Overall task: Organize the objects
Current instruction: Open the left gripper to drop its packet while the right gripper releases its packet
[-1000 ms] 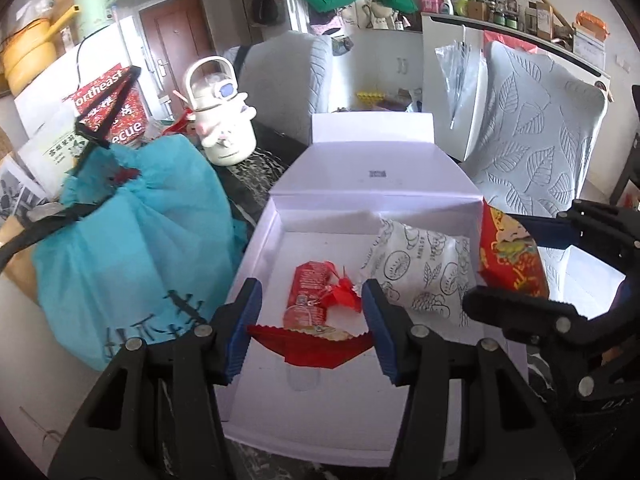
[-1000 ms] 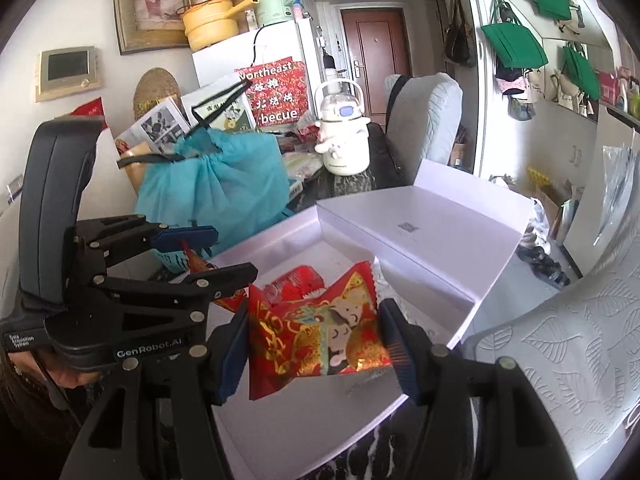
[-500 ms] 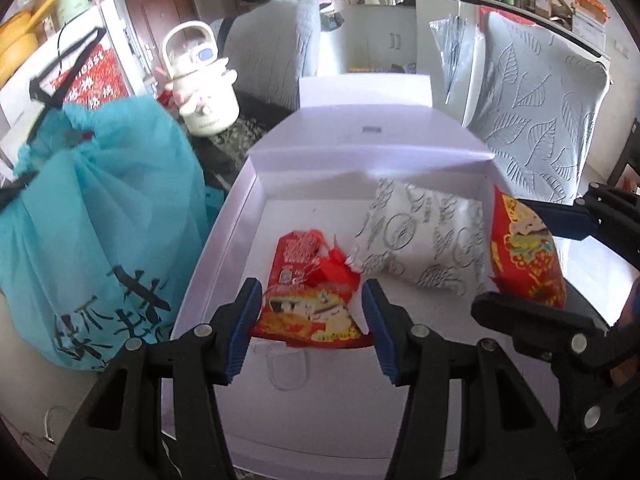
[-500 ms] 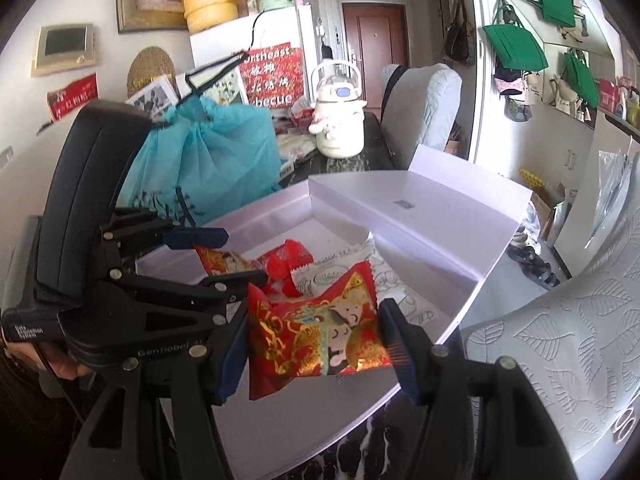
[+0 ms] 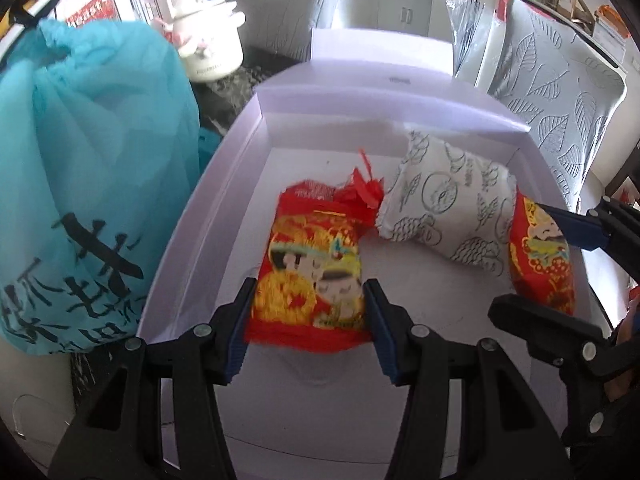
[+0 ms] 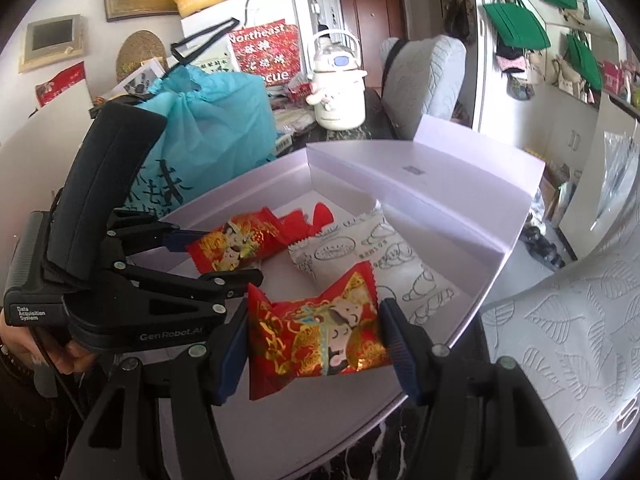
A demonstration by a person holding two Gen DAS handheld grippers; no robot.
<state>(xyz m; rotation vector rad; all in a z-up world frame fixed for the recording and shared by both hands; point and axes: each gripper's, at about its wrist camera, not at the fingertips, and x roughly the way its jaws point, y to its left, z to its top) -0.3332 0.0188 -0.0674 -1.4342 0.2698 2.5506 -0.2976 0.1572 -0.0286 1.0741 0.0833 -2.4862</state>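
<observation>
My left gripper is clamped on a red snack packet, jaws narrow, pads pressing both side edges. I've got it low over the floor of the open lilac box, near the front left. My right gripper is clamped on a second red packet, jaws set wider, pads on both ends; that packet is over the box's near right edge. Already lying in the box: a white patterned packet toward the back right, and a small red wrapped sweet just beside it, behind my left packet. A teal drawstring bag sits on the tabletop touching the box's left wall. White kettle behind.
</observation>
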